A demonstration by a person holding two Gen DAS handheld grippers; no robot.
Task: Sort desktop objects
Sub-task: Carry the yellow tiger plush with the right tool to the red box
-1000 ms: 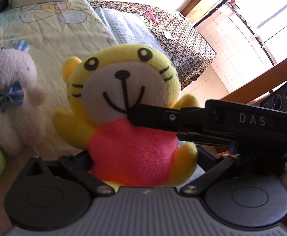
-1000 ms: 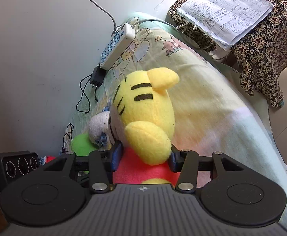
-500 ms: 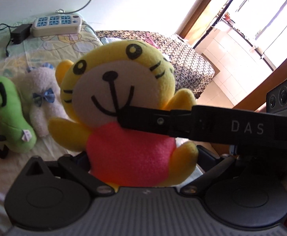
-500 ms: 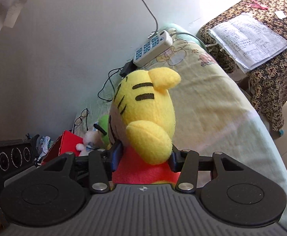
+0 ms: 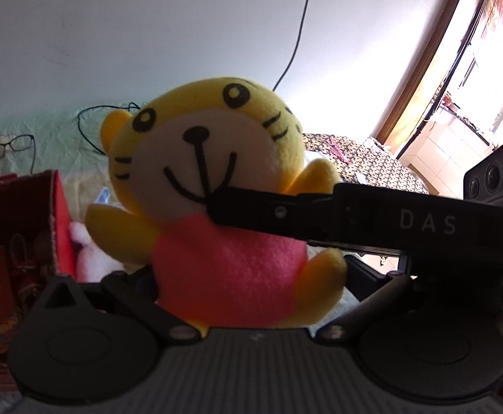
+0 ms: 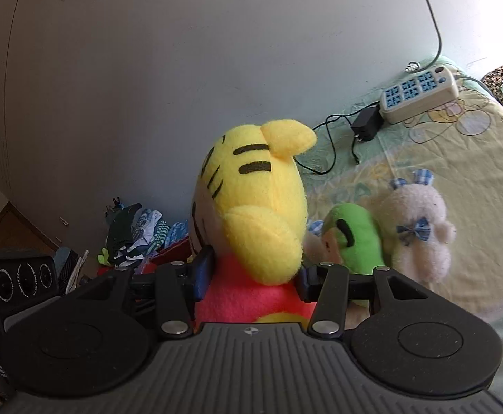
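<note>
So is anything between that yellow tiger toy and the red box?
Nothing visible. The tiger is held up by both grippers, left and right. The red box sits lower left, open-topped.

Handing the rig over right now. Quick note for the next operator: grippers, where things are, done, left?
Left gripper: shut on the yellow tiger plush, pinching its pink body from both sides.
Right gripper: shut on the same plush, at the body just under the head.
The plush is held in the air by both grippers, above the bed sheet.
The red box sits at the left in the left wrist view, open side toward the camera.
The green plush and the white bear lie side by side on the sheet.
Done: tiger picked up.
Left: set it down, probably in the box; then likely the other two.
</note>
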